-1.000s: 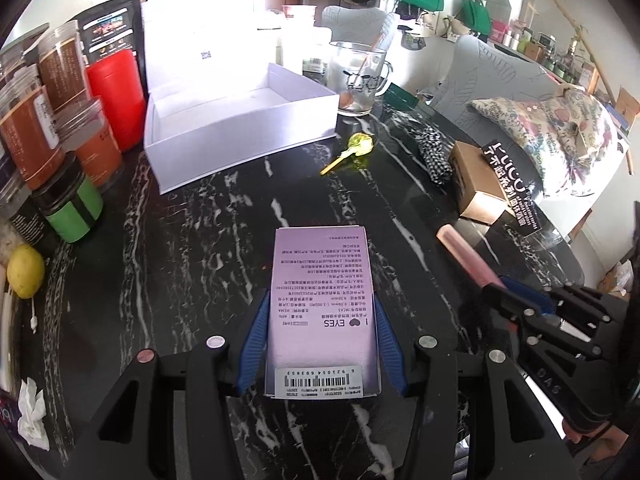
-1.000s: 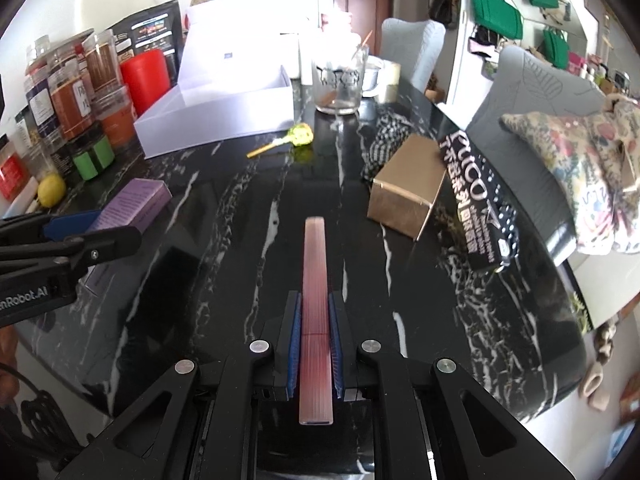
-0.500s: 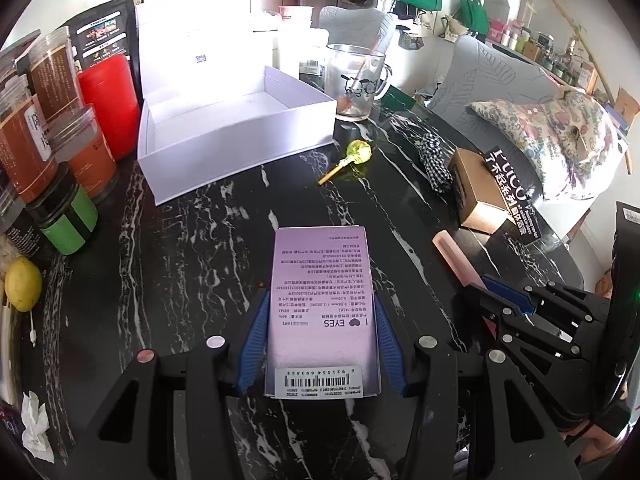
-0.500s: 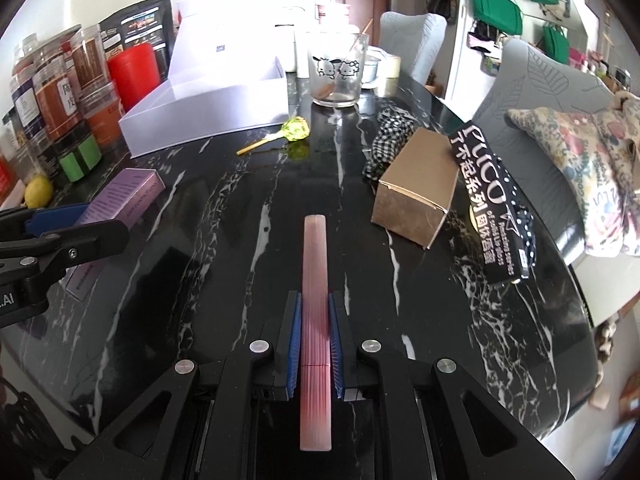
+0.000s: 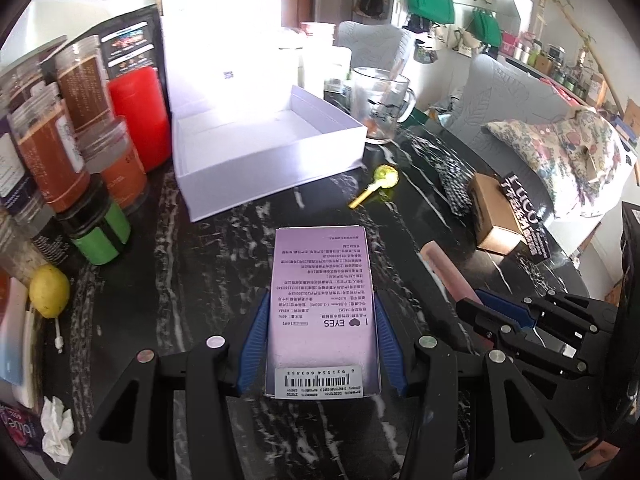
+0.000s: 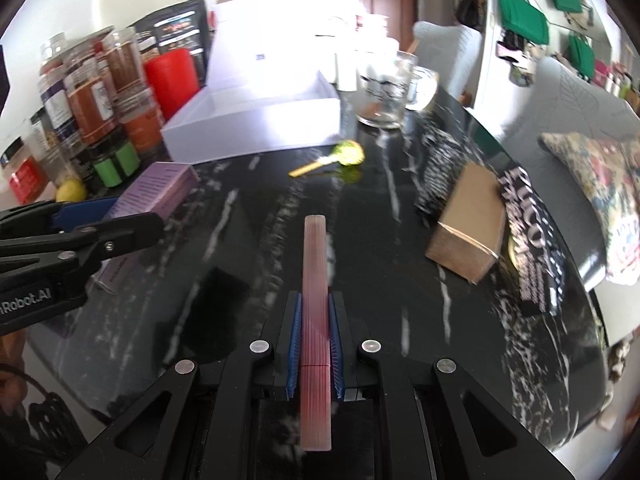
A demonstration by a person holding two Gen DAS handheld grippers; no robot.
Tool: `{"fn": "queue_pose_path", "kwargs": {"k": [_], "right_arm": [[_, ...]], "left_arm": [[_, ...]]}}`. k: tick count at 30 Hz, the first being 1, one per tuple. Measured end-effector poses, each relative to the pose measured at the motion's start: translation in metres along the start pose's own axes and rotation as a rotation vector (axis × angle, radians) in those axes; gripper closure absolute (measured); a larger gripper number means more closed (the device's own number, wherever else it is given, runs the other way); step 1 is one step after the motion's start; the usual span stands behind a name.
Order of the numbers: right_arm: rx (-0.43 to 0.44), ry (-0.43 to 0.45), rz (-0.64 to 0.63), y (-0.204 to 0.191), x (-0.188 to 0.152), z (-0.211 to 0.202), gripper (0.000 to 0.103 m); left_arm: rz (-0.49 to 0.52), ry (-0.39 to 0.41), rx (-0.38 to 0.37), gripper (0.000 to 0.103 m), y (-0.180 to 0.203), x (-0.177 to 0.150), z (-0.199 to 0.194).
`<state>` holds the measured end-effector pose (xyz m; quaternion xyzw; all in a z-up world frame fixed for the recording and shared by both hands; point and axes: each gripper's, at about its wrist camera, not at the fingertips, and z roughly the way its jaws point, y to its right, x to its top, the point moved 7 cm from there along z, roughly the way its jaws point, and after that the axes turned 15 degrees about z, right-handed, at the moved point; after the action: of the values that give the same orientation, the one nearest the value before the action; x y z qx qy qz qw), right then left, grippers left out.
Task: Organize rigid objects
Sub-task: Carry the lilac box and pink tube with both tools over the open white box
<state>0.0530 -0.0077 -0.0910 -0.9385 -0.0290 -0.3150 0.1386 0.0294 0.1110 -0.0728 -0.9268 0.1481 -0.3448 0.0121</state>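
My left gripper (image 5: 320, 312) is shut on a purple carton (image 5: 322, 300) printed with small text and a barcode, held above the black marble table (image 5: 208, 248). My right gripper (image 6: 316, 312) is shut on a slim pink ribbed bar (image 6: 315, 264) that sticks out past the blue pads. The bar (image 5: 446, 272) and right gripper (image 5: 480, 308) also show at the right of the left wrist view; the carton (image 6: 156, 190) and left gripper (image 6: 120, 220) show at the left of the right wrist view. An open white box (image 5: 264, 144), lid raised, lies ahead of both.
Jars, a red canister (image 5: 138, 116) and a lemon (image 5: 50, 290) crowd the left edge. A glass mug (image 5: 380, 104), a green lollipop (image 5: 382, 180), a checked cloth (image 5: 452, 184), a brown carton (image 5: 496, 212) and a black packet (image 6: 532, 240) lie on the right. A grey chair with a floral cushion stands beyond.
Both grippers have moved forward toward the white box with their loads; the box, mug and lollipop now look closer. Neither grip has changed.
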Motion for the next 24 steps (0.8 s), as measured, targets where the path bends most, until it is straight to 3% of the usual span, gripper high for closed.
{"fn": "queue_pose_path", "kwargs": {"k": [9, 24], "right_arm": [[0.086, -0.002, -0.072, -0.044, 0.009, 0.001, 0.09], [0.106, 0.048, -0.128, -0.074, 0.05, 0.003, 0.09]], "left_arm": [[-0.032, 0.04, 0.068, 0.053, -0.028, 0.009, -0.014], [-0.04, 0.074, 0.069, 0.053, -0.056, 0.042, -0.006]]}}
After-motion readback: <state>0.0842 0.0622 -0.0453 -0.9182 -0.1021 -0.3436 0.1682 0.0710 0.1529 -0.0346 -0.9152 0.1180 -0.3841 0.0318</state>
